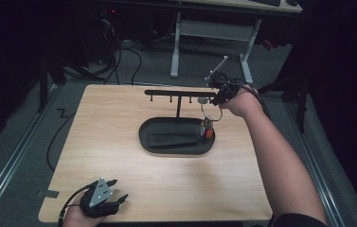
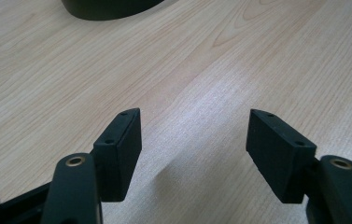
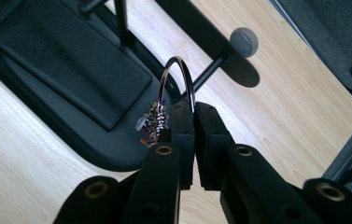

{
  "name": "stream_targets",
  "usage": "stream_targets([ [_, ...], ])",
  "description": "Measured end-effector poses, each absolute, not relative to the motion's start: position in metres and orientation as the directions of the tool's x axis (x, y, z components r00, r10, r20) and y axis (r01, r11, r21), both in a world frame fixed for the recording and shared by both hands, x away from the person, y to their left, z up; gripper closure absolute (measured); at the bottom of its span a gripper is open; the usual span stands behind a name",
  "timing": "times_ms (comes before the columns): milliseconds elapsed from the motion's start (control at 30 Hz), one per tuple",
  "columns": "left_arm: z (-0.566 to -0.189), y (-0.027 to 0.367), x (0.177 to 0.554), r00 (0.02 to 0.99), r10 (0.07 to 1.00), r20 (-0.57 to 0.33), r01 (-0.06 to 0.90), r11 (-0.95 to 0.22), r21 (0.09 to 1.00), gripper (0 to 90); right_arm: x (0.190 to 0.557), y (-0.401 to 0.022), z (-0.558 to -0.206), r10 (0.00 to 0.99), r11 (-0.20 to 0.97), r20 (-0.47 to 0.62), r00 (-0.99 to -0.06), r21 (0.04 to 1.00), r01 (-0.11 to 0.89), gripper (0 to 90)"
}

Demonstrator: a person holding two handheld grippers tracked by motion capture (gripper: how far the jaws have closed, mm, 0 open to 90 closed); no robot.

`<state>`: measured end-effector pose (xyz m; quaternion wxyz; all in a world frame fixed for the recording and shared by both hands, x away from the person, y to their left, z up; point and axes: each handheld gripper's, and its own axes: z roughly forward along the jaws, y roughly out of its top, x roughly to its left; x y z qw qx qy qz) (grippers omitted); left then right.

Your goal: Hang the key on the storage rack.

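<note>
A thin metal hoop [image 3: 176, 65] carries a cluster of small coloured beads [image 3: 155, 119]. My right gripper [image 3: 193, 109] is shut on the hoop's wire. In the high view the hoop [image 1: 208, 124] hangs from that gripper [image 1: 216, 98] over the right end of the black oval tray [image 1: 176, 144], just below the right tip of the black T-shaped rack [image 1: 174, 92]. One of the rack's pegs, with a round grey end [image 3: 243, 41], lies just beyond the hoop. My left gripper [image 1: 119, 191] rests at the table's front left corner; its jaws [image 2: 194, 144] stand open over bare wood.
A dark rectangular pad [image 3: 66, 56] lies inside the tray. The rack's post rises from the tray's back edge. The wooden tabletop [image 1: 110, 142] is bordered by dark floor with cables; a white desk frame [image 1: 176, 42] stands behind it.
</note>
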<state>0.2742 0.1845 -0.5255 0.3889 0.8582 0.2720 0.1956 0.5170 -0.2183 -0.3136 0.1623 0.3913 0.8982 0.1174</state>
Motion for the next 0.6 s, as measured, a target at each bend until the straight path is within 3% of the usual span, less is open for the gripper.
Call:
stream_targets([
  [100,-0.526,0.185,0.274,0.776,0.617,0.128,0.312,-0.553,0.772,36.3,0.519,-0.22,-0.315,0.748,0.66,-0.199,-0.633,0.331,0.675,86.1],
  [167,-0.526,0.185,0.274,0.776,0.618,0.128,0.314,-0.554,0.771,36.3,0.518,-0.22,-0.313,0.754,0.651,-0.215,-0.62,0.367,0.664,78.5],
  [400,-0.525,0.183,0.274,0.774,0.619,0.133,0.31,-0.554,0.773,36.2,0.512,-0.216,-0.31,0.755,0.65,-0.233,-0.613,0.396,0.649,71.7],
  [600,-0.525,0.183,0.275,0.774,0.618,0.138,0.304,-0.553,0.775,35.9,0.499,-0.221,-0.314,0.774,0.624,-0.226,-0.592,0.433,0.651,58.0],
])
